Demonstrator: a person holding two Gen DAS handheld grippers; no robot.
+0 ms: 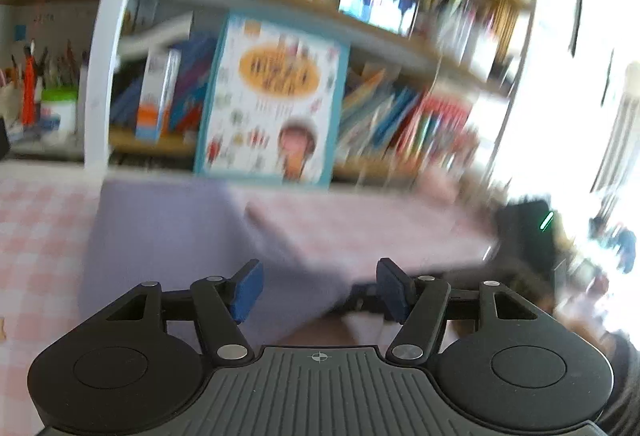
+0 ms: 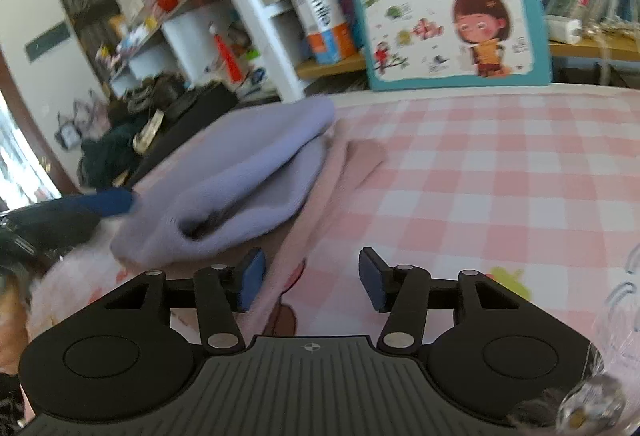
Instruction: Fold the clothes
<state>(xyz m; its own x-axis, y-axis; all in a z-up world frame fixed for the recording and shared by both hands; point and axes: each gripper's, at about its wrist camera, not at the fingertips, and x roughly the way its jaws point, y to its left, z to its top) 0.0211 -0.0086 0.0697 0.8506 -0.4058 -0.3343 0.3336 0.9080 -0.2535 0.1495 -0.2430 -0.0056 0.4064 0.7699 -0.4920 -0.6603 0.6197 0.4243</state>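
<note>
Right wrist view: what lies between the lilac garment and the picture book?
Only bare pink checked tablecloth lies between the lilac garment and the picture book; the right wrist view shows it.

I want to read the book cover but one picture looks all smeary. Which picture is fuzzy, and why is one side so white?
Left wrist view: smeared by motion blur, so the picture book and shelf books are fuzzy; its right edge is washed out by bright window glare. Right wrist view: sharper, the book's cover is clear, only the left side blurs.

A pink-and-white checked tablecloth [image 2: 500, 172] covers the table; on it lies a folded lavender garment [image 2: 248, 188] over what seems a pink garment [image 2: 340, 172]; a picture book [image 2: 444, 0] stands at the far edge.
</note>
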